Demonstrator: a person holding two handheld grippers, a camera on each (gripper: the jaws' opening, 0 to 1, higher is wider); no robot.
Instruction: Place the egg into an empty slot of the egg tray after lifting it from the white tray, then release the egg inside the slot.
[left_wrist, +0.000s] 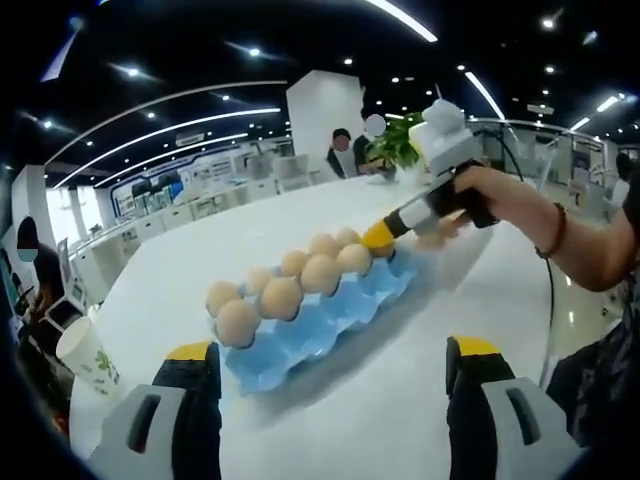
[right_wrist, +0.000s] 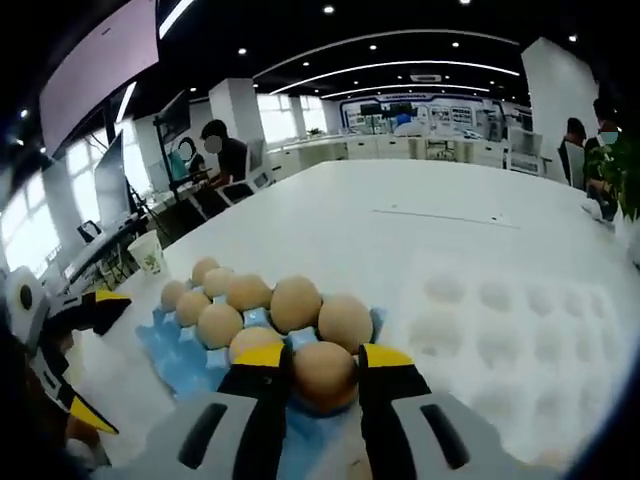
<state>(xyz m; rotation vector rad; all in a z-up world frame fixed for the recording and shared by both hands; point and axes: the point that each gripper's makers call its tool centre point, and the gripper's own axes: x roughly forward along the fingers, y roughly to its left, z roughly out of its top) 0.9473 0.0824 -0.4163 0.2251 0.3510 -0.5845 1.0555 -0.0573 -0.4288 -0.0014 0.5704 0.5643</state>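
Gripping an egg (right_wrist: 324, 373) between its two jaws, the right gripper (right_wrist: 322, 372) holds it just over the near end of the blue egg tray (right_wrist: 165, 345), beside other eggs there. The white tray (right_wrist: 520, 330) lies to the right. The left gripper (left_wrist: 330, 362) is wide open, holding nothing, near the blue tray's end.

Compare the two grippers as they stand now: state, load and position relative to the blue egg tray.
The right gripper is shut on a brown egg; the left gripper is open and holds nothing. The right gripper sits over the far end of the blue egg tray, right at its slots; the left gripper hangs back from the tray's near end, apart from it. Both share yellow-tipped black jaws.
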